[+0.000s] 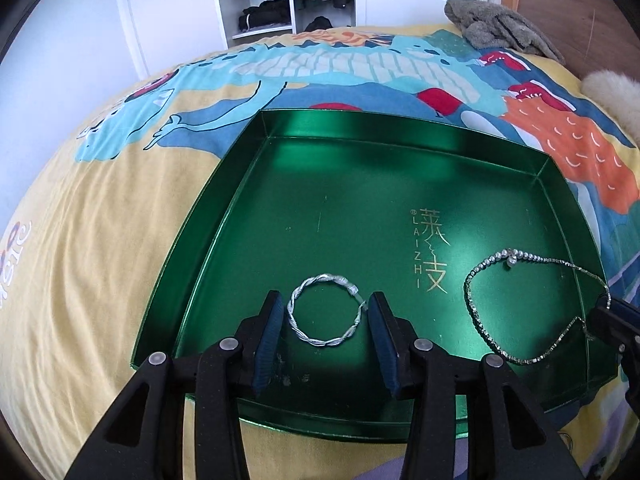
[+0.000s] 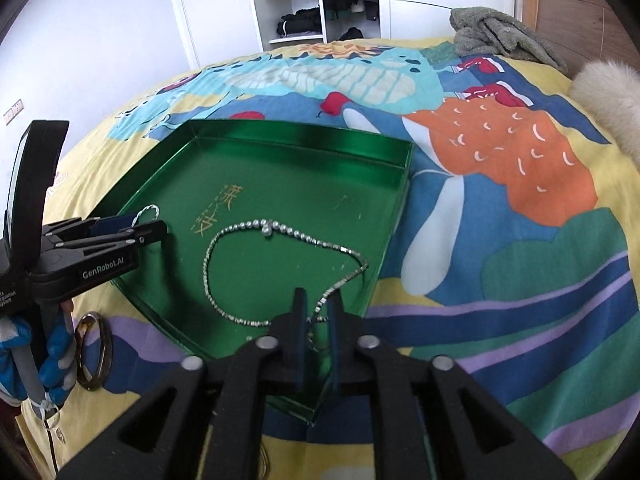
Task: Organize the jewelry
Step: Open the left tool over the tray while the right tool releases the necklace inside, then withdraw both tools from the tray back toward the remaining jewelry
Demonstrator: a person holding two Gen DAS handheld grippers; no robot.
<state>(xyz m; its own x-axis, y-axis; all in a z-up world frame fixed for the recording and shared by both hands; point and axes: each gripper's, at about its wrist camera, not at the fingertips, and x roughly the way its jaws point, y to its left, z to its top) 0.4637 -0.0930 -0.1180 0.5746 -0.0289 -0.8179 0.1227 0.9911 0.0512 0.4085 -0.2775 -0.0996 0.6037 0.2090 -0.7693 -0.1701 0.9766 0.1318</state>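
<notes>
Left claw is spread wide and angled downward, right claw narrowed with a small gap.

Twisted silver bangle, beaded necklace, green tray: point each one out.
Twisted silver bangle [image 1: 325, 311], left wrist view, on its left band.
Beaded necklace [image 2: 264, 225], right wrist view, on its pendant.
Green tray [image 1: 360, 168], left wrist view, on bare floor.

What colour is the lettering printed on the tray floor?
Gold lettering on the shiny green tray; clearest in the left wrist view.
</notes>
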